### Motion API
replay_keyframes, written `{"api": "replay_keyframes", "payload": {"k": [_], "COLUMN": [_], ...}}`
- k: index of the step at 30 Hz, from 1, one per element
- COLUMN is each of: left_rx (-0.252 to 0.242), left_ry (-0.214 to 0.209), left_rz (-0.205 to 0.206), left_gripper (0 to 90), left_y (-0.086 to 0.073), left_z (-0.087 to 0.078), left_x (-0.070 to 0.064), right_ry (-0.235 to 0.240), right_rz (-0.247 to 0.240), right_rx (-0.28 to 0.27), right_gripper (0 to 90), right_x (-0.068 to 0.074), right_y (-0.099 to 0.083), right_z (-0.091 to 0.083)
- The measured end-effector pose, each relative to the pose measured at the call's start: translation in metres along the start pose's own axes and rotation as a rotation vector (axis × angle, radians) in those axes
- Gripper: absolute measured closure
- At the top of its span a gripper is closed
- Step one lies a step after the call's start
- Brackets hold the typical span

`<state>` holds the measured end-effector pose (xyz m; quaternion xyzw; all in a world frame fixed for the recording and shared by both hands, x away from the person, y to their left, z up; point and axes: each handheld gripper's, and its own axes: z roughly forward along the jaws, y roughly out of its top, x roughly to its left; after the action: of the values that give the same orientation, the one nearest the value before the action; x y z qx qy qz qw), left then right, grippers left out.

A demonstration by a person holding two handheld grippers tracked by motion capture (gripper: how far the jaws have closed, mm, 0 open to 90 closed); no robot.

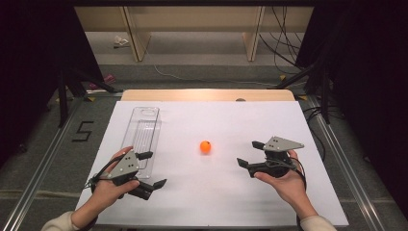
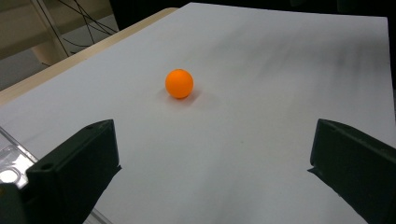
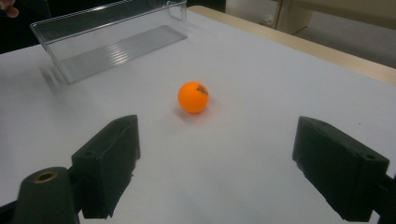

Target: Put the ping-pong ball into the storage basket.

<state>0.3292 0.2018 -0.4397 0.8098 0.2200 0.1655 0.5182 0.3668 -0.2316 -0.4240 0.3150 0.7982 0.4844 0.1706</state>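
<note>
An orange ball (image 1: 205,147) lies alone on the white table sheet (image 1: 211,192), near the middle. My left gripper (image 1: 152,169) is held low at the front left, open, its jaws pointing right toward the ball (image 2: 179,83) with nothing between them. At the front right my right gripper (image 1: 250,154) is open too, jaws aimed left at the ball (image 3: 193,97), which carries a small dark print. Both stand well short of the ball. A clear plastic tray (image 1: 143,132) lies lengthwise left of the ball, beside the left gripper.
The tray (image 3: 112,42) has ribbed flooring and low walls; one corner (image 2: 11,161) shows by the left jaw. The wooden table edge (image 1: 207,95) runs along the far side. Black stands and cables (image 1: 284,48) sit beyond the table.
</note>
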Motion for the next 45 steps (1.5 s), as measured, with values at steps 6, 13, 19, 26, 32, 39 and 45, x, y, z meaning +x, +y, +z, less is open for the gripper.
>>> {"api": "replay_keyframes", "payload": {"k": [6, 13, 19, 26, 32, 39, 45], "left_rx": [-0.001, -0.001, -0.001, 0.000, -0.002, -0.001, -0.002], "left_ry": [-0.001, -0.002, -0.003, -0.003, -0.004, -0.005, -0.005], "left_rz": [0.001, 0.001, 0.002, 0.003, 0.001, 0.004, 0.004], "left_gripper": [0.8, 0.8, 0.8, 0.8, 0.8, 0.8, 0.8], "left_y": [0.000, 0.000, 0.000, 0.000, 0.000, 0.000, 0.000], "left_z": [0.000, 0.000, 0.001, 0.001, 0.000, 0.000, 0.000], "left_x": [0.000, 0.000, 0.000, 0.000, -0.001, -0.001, -0.001], "right_ry": [0.002, 0.004, 0.010, 0.014, 0.016, 0.021, 0.026], "right_rz": [-0.002, -0.002, -0.001, -0.005, -0.007, -0.012, -0.012], "right_rx": [0.005, 0.005, 0.008, 0.011, 0.015, 0.022, 0.027], "right_gripper": [16.0, 16.0, 16.0, 16.0, 16.0, 16.0, 16.0], "right_x": [0.000, -0.001, -0.001, 0.000, 0.000, 0.001, 0.002], "right_y": [0.002, 0.004, 0.006, 0.008, 0.009, 0.011, 0.012], "right_z": [0.006, 0.011, 0.016, 0.020, 0.024, 0.031, 0.037]}}
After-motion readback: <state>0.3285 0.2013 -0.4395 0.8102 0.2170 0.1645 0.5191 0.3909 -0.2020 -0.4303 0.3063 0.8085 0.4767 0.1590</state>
